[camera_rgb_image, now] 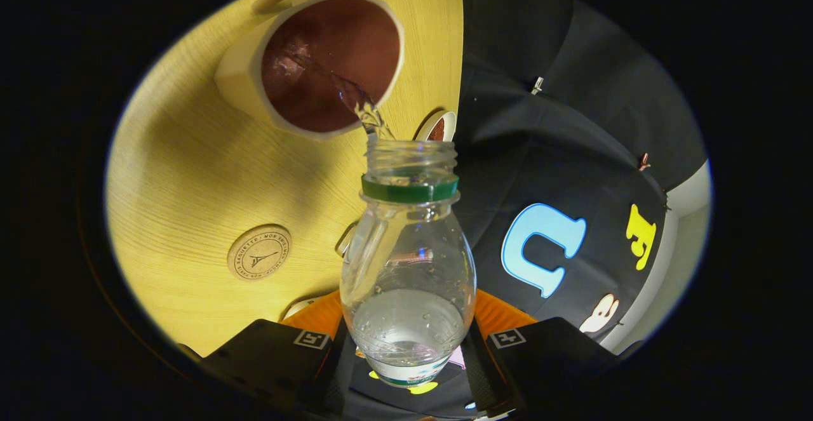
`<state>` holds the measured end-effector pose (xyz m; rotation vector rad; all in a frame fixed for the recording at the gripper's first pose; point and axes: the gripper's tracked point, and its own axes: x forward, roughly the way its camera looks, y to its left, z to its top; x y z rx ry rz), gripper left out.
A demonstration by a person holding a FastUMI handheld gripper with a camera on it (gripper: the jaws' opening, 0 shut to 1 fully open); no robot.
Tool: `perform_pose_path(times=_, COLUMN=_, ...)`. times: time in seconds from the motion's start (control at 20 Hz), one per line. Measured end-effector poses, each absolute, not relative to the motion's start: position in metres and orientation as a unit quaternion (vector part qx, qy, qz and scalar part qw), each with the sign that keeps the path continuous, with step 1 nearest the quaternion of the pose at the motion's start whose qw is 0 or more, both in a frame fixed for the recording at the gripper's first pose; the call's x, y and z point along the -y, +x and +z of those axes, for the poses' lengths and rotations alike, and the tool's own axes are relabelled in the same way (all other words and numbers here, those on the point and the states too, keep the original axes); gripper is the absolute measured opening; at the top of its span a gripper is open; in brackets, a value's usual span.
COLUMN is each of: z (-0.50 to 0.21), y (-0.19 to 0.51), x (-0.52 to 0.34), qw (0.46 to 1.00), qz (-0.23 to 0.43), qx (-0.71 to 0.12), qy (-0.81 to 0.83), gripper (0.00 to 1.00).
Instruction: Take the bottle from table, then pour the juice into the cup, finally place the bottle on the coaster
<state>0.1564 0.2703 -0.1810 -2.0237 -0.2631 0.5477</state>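
My gripper [409,351] is shut on a clear plastic bottle [408,262] with a green neck ring, its body pressed between both black fingers [273,351]. The bottle is uncapped and tipped toward a cream mug [317,59] with a dark brown inside that stands beyond it on the wooden table [190,173]. A thin stream of clear liquid [356,100] runs from the bottle's mouth into the mug. A round cork coaster [259,252] lies flat on the table beside the bottle, nearer to my fingers than the mug.
A small white-rimmed round thing [438,127] sits at the table's edge just behind the bottle's mouth. The booth's black cloth wall [559,122] hangs past that edge. Bare wood lies between the coaster and the mug.
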Motion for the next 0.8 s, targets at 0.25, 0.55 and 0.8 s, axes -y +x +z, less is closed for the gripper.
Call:
perform_pose_path(times=0.25, z=-0.172, y=0.161, x=-0.277, qw=0.476, qz=0.224, qx=0.125, qy=-0.841, gripper=0.76)
perform_pose_path(times=0.55, z=-0.165, y=0.156, x=-0.286, qw=0.454, qz=0.229, qx=0.143, qy=-0.849, gripper=0.76)
perform_pose_path(times=0.8, z=-0.170, y=0.155, x=-0.290, qw=0.424, qz=0.237, qx=0.158, qy=-0.860, gripper=0.75)
